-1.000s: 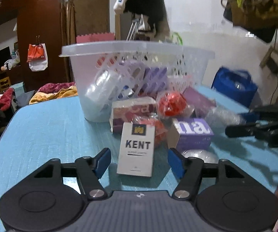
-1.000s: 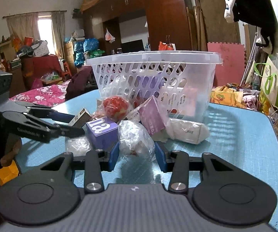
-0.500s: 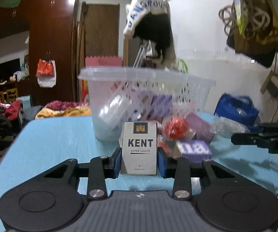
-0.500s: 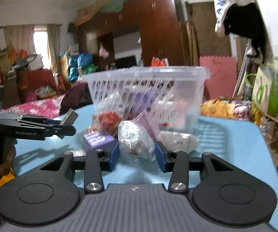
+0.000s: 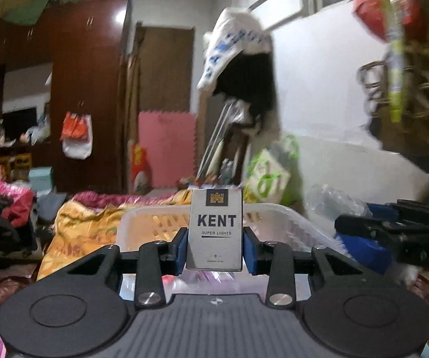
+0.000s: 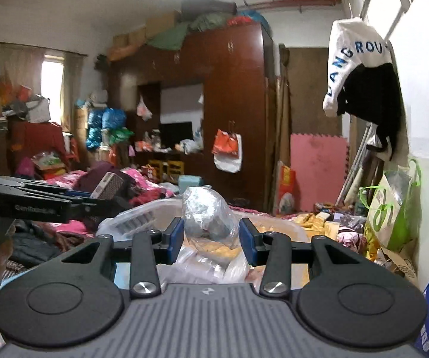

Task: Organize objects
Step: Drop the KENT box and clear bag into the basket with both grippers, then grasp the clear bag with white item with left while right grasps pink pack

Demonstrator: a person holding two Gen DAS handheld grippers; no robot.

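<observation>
My left gripper (image 5: 215,249) is shut on a white Kent cigarette pack (image 5: 215,228) and holds it upright above the near rim of the white plastic basket (image 5: 286,211). My right gripper (image 6: 210,240) is shut on a clear plastic bag (image 6: 207,213) with something dark inside, raised over the same basket (image 6: 280,225). The left gripper with its pack shows in the right wrist view (image 6: 107,185), at the left. The right gripper shows in the left wrist view (image 5: 393,223), at the right. Bagged items lie inside the basket below both grippers.
A white wall with hanging bags (image 5: 399,59) is at the right. A white and black garment (image 6: 360,68) hangs on a rail. A green and white bag (image 6: 390,208) and a pink foam mat (image 6: 318,167) stand behind. A cluttered bed (image 6: 65,197) lies to the left.
Both grippers have risen from table height to above the basket rim, carrying their objects. A second ago the left gripper was open around the pack; it has closed on it.
</observation>
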